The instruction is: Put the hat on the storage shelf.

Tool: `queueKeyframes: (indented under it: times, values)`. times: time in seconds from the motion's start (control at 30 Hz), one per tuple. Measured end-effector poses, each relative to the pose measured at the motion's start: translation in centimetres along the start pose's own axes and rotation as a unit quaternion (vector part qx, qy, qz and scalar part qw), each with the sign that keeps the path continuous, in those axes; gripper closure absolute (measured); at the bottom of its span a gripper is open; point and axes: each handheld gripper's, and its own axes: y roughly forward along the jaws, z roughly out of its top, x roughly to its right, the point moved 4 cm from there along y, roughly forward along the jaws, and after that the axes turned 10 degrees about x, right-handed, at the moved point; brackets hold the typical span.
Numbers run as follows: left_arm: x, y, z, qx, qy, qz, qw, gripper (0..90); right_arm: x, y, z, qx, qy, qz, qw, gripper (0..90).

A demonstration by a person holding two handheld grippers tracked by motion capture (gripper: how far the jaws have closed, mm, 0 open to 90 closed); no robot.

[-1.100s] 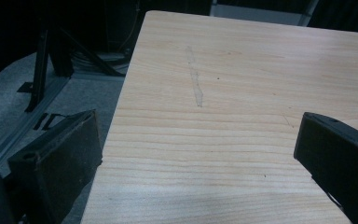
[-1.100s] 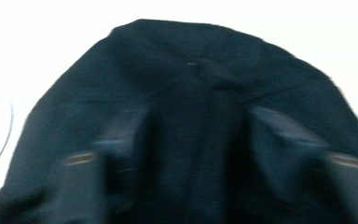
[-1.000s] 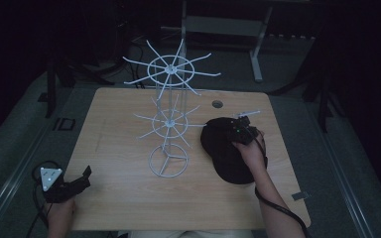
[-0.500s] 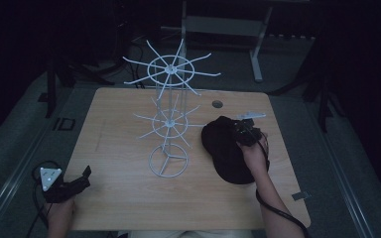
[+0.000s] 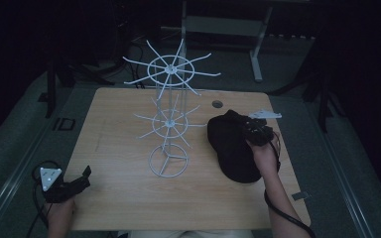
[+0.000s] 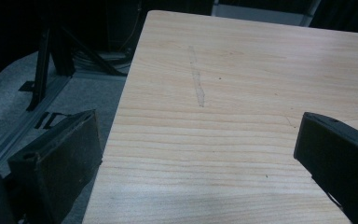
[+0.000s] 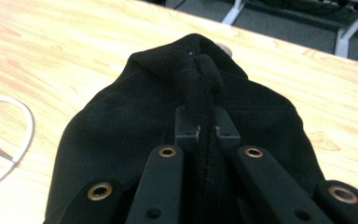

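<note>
While the right tongs (image 7: pixel 204 133) clamp a fold of soft black cap (image 5: pixel 233 146) near the bench's (image 5: pixel 119 198) right edge, the left tongs (image 6: pixel 200 158) stand apart over bare wood.

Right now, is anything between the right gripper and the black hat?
No. The right gripper is already shut on a fold of the black hat; nothing visible lies between them.

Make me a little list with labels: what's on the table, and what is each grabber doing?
Table: light wooden table
Rack: white wire rack with spokes, standing mid-table
Cloth thing: black hat, right of the rack
Right gripper: jaws closed, pinching a fold of the hat's fabric
Left gripper: jaws wide apart, nothing between them, at the table's near left corner
</note>
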Motion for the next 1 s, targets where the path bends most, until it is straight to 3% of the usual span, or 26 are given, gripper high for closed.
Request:
queueKeyframes:
  times: [0.37,0.47,0.73,1.0]
  values:
    - [0.0,0.0,0.0,-0.001,0.0,0.0,1.0,1.5,0.7,-4.0,1.6,0.048,-0.003,-0.005,0.9988,85.0]
    - [0.0,0.0,0.0,0.0,0.0,0.0,1.0,1.5,0.7,-6.2,2.4,0.077,-0.002,-0.001,0.997,85.0]
    - [0.0,0.0,0.0,0.0,0.001,0.001,1.0,1.5,0.6,-9.9,4.0,0.113,-0.005,0.008,0.9935,85.0]
    - [0.0,0.0,0.0,0.002,0.0,0.0,1.0,1.5,0.0,-14.4,6.8,0.165,-0.022,0.018,0.9858,85.0]
